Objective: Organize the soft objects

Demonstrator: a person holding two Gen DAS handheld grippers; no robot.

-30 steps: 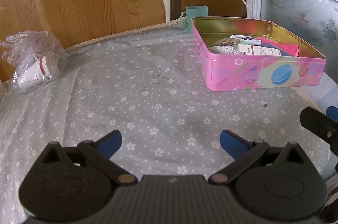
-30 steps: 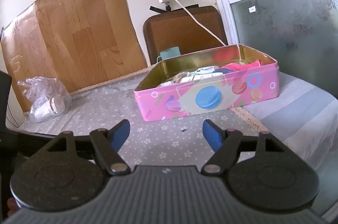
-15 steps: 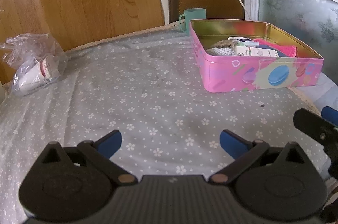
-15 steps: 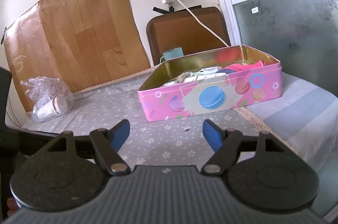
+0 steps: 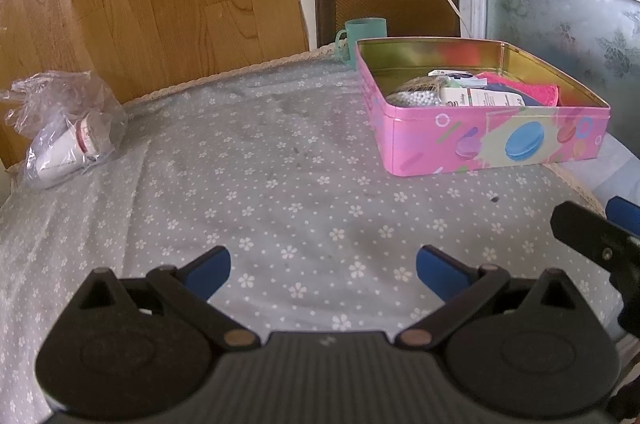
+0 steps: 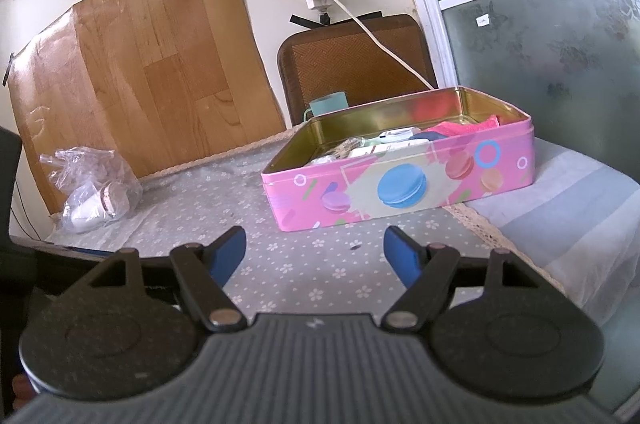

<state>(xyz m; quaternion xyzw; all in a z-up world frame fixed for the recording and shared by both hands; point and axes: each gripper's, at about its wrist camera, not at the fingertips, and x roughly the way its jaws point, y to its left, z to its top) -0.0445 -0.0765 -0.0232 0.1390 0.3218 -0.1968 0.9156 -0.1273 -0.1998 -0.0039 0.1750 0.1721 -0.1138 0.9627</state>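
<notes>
An open pink tin (image 5: 496,140) (image 6: 400,188) printed with macarons stands on the flowered grey tablecloth (image 5: 280,176). Inside it lie a pink cloth (image 5: 528,90) (image 6: 460,128), a white carton (image 5: 476,98), a dark blue item and a bag of small white beads (image 5: 416,98). My left gripper (image 5: 323,266) hovers open over the cloth, well short of the tin, with nothing between its blue pads. My right gripper (image 6: 315,251) is open and empty too, near the table's front edge facing the tin. Part of it shows at the right of the left wrist view (image 5: 600,240).
A crumpled clear plastic bag (image 5: 64,132) (image 6: 92,192) with white containers lies at the far left. A teal mug (image 5: 362,34) (image 6: 328,104) stands behind the tin. A brown chair back (image 6: 356,60), a wood-pattern panel and a hanging white cable line the wall. A striped cloth (image 6: 560,204) drapes at right.
Both grippers have drawn slightly back and tilted, so the tin sits a little farther and lower in both views. Their jaws stay open and nothing on the table moved.
</notes>
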